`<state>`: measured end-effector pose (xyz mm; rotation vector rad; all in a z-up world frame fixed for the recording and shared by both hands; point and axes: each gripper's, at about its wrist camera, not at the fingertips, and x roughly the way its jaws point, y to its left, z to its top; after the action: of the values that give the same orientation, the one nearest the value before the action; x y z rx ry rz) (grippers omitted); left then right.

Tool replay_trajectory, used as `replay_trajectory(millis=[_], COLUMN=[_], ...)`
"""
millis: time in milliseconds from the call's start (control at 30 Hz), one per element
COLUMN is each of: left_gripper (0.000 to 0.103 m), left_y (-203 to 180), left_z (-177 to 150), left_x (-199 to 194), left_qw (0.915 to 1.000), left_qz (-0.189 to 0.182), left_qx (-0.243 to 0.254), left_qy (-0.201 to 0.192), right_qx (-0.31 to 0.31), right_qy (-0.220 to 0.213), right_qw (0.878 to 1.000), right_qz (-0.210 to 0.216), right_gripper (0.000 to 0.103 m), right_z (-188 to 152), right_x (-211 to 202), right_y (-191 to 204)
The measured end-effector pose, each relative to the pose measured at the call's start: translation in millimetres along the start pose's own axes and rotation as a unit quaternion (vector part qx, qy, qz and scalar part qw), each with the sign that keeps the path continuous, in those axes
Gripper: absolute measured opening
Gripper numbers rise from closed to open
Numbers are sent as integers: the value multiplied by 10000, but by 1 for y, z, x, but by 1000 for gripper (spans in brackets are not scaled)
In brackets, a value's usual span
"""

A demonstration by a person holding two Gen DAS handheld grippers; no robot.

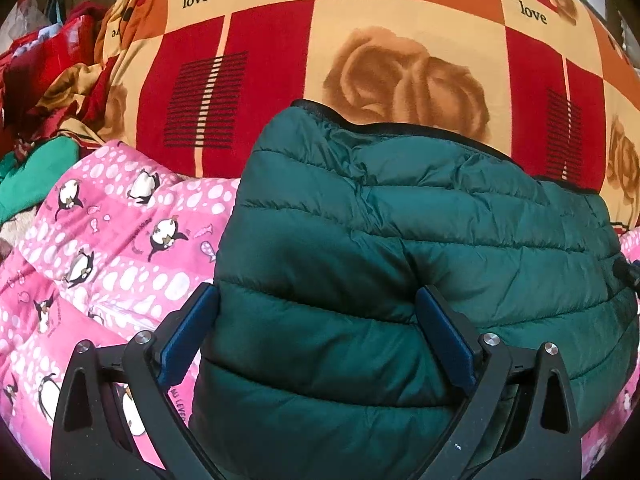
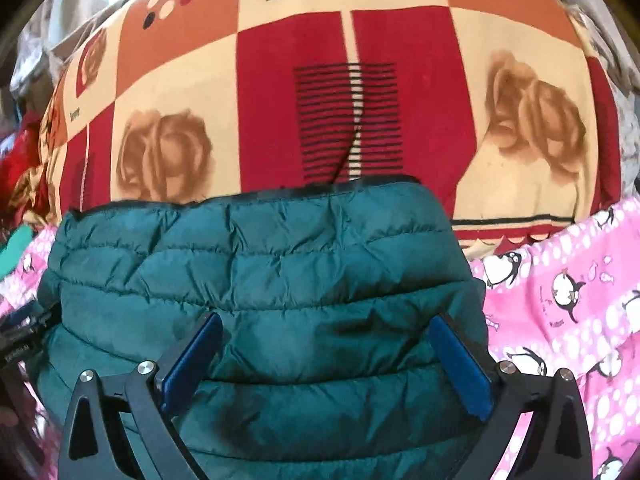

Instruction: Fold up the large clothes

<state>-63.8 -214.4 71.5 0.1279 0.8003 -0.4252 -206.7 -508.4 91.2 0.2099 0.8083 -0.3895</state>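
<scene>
step: we judge the green puffer jacket [image 1: 400, 248] is folded into a compact bundle, lying on the pink penguin blanket [image 1: 104, 248], just in front of the checked rose bedspread [image 1: 360, 20].
next: we'd press it flat or move it aside.
left gripper [image 1: 316, 320]: spread wide over the jacket's left edge, gripping nothing.
right gripper [image 2: 326, 344]: spread wide above the jacket, holding nothing.

"love" printed on checked rose bedspread [image 1: 400, 12], several squares.
</scene>
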Motion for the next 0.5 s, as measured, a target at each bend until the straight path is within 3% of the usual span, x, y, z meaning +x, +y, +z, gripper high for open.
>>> replay_trajectory(millis=[100,300,500], left_gripper=[100,101,101], left_y=[0,2,2], left_z=[0,-1,-1], left_x=[0,2,2], left_qw=[10000,10000,10000], left_qz=[-8,-18,-23], left_qx=[-3,-27,-27], left_qy=[6,13,11], right_qx=[-118,121,-57], right_qy=[459,338,314], right_qw=[9989,9994,9995], right_qz=[-26,21,-33], right_gripper=[102,102,102], right_z=[-6,-2,-5], right_x=[25,12,10], right_y=[3,-1,5])
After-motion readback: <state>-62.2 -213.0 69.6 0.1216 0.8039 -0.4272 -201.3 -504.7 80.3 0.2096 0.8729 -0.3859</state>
